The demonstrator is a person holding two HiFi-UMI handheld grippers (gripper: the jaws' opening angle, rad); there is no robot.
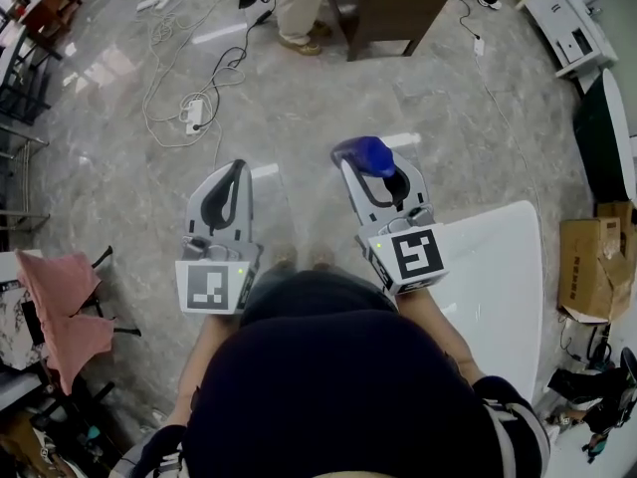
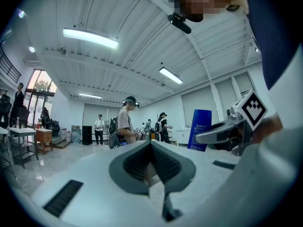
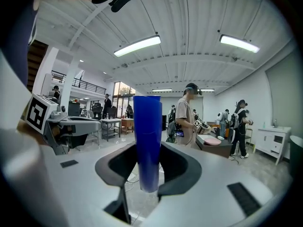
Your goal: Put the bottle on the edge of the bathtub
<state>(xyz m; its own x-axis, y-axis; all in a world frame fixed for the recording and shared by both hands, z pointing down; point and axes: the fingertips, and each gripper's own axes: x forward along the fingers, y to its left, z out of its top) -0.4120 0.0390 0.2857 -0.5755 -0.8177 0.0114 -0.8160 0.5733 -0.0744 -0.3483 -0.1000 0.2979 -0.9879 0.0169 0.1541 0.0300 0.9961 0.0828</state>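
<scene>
Where the person stands: a dark-clothed torso [image 1: 338, 396] fills the near edge of the head view, just left of the bathtub [image 1: 503, 267], whose white rim runs alongside the right arm.
Left gripper [image 1: 236, 170]: held out level on the side of the person away from the bathtub. Its jaws are pressed together with nothing between them, as the left gripper view [image 2: 151, 143] shows.
Right gripper [image 1: 378, 172]: held out just off the bathtub's far left corner. Its jaws are clamped on the bottle [image 1: 368, 151].
Bottle in the right gripper view [image 3: 147, 136]: plain blue and upright between the pads [image 3: 177, 167]. It is gripped at its lower part, with the bottom end showing below the jaws.
Bottle's place: in the air over the floor [image 1: 299, 118], near the bathtub but not touching its rim.
Floor: grey marbled tiles spreading away from the bathtub.
Cardboard box [image 1: 592, 267]: on the bathtub's right side, close to it.
Pink cloth [image 1: 60, 302]: well apart from the bathtub, at the far left of the head view.
Cables and power strip [image 1: 194, 113]: white, loose on the floor, far beyond the bathtub to the left.
Dark table [image 1: 398, 8]: farthest from the bathtub, with a standing person's legs [image 1: 299, 8] just beside it.
</scene>
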